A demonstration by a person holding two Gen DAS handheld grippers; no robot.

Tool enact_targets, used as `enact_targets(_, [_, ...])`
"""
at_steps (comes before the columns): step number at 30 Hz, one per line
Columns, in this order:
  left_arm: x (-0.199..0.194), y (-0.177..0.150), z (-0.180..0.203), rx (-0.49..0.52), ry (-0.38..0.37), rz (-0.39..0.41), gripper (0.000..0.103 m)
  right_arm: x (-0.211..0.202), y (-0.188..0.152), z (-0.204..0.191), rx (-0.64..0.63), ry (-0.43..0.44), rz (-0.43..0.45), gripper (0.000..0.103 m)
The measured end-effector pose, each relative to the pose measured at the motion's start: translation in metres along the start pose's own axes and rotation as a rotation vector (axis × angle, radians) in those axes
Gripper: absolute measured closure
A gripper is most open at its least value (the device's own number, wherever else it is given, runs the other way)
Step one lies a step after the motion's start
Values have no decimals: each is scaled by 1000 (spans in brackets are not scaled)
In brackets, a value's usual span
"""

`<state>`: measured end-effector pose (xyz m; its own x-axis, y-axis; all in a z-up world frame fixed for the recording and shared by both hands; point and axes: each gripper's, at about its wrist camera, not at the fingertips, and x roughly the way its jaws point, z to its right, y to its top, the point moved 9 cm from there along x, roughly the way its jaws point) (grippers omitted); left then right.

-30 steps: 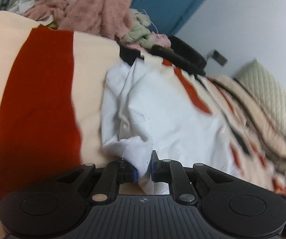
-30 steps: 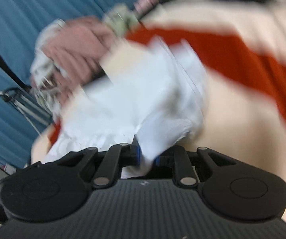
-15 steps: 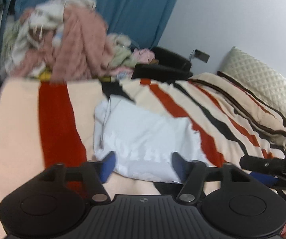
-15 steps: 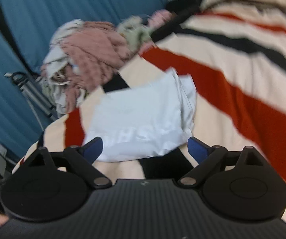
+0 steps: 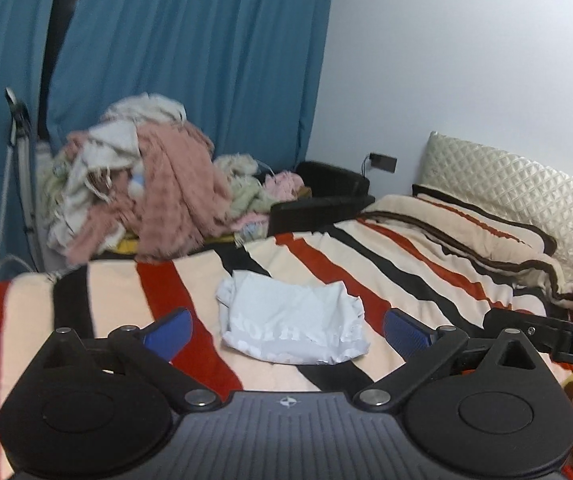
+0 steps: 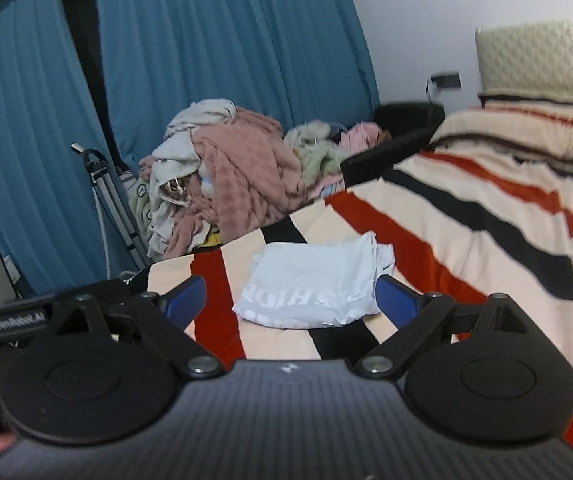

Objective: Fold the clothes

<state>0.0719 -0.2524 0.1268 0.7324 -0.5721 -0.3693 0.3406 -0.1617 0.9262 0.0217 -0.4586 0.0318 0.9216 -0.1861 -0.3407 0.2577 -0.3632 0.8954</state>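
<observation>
A folded white cotton garment with pale printed lettering [image 5: 292, 326] lies flat on the cream blanket with red and black stripes [image 5: 406, 276] that covers the bed; I take this garment as the landmark. It rests across a red stripe and a black stripe, a rumpled edge bunched along its right end in the left wrist view.

The left gripper [image 5: 286, 330] hangs above and nearer the camera than the garment, its jaws opening, the blue pads [image 5: 168, 330] spread to either side with only air between them; the garment shows in the gap but lies well below, untouched. The right gripper [image 6: 290, 300] is likewise on the near side of the garment, its blue pads [image 6: 396, 300] standing wide apart and gripping nothing. Each gripper's black arm shows at the edge of the other's view, to the right of the garment for the right one [image 5: 546, 338].

Beyond the garment, past the far edge of the blanket, is a heap of pink, white and pale green unfolded clothes [image 5: 146, 196]. Behind that heap hang blue pleated curtains [image 5: 190, 60]. To the garment's far right a black low box [image 5: 326, 192] sits by the white wall, and further right a cream quilted headboard [image 5: 526, 196] rises behind the blanket's folded top
</observation>
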Motion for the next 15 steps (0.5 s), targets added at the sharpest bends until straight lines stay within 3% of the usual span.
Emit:
enact_targets(7, [-70,-26,10,2,-26,51,0,-39,-25,-21,-96,-20,67,10])
enact_targets(10, [-78,-41,5,-5,-38,76,0,-41,-38,-28,-109,-18,89,10])
enact_targets(15, [-68,-62,-14,13,21,74,0,-28,-56,-33,-101,-14,123,10])
